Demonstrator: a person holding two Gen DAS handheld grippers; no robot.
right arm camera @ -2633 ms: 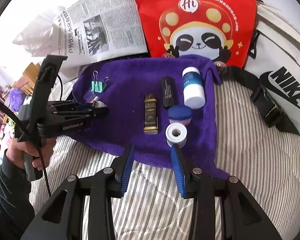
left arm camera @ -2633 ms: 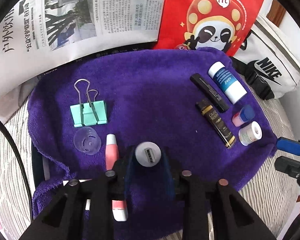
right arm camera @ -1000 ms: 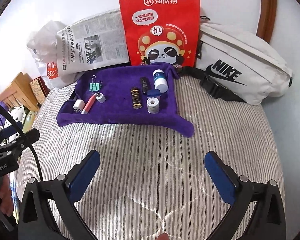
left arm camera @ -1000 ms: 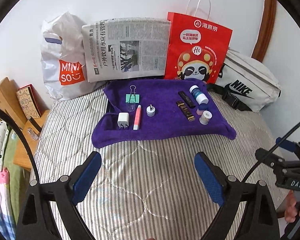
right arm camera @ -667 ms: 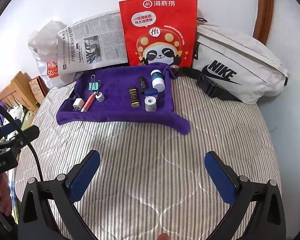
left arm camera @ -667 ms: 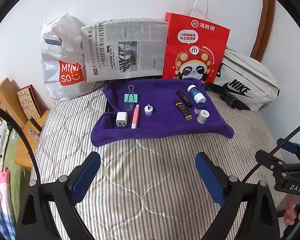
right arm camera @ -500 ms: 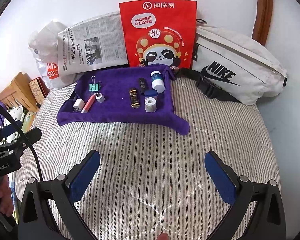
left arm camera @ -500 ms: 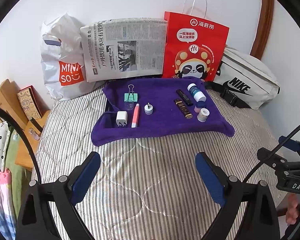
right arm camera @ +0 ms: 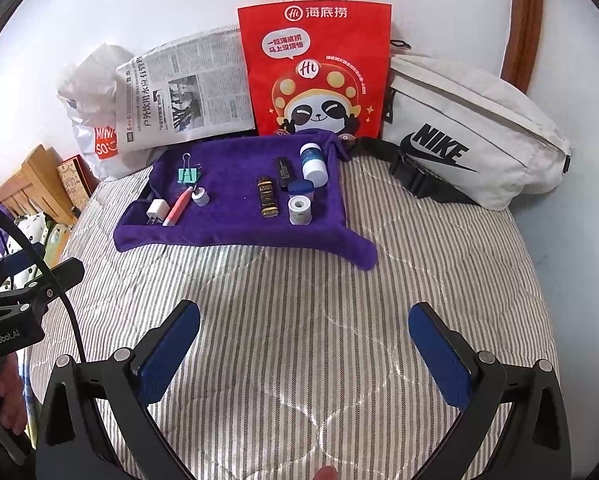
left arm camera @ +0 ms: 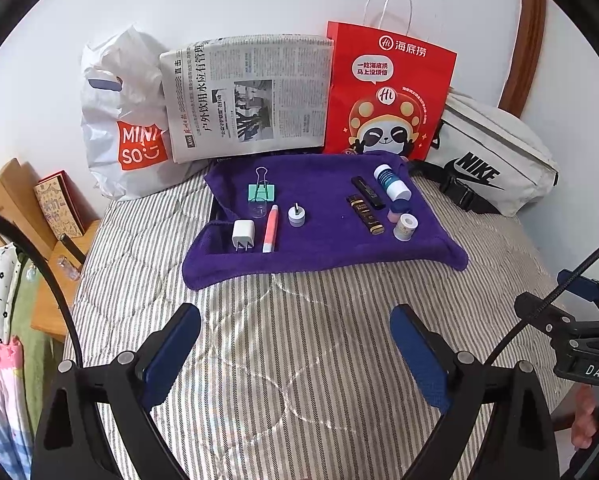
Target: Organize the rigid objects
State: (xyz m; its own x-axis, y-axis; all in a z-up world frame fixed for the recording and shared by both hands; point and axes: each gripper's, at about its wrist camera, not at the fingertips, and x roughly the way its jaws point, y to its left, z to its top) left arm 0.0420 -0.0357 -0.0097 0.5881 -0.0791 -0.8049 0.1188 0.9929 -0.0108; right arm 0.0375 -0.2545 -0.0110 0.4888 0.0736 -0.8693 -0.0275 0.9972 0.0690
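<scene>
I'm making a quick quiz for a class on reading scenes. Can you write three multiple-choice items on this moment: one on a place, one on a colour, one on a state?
1. Where does the white charger plug lie?
A. On the purple towel's left part, beside the pink pen
B. On the white Nike bag
C. Inside the red paper bag

2. What colour is the binder clip?
A. Yellow
B. Mint green
C. Black

3. How do the two grippers stand?
A. Both shut on objects
B. Left shut on the pen, right open
C. Both open and empty

Answers:
1. A: the plug rests on the towel just left of the pen.
2. B: its body is mint green with wire handles.
3. C: the left gripper and the right gripper show wide gaps over the striped bedcover, holding nothing.
</scene>
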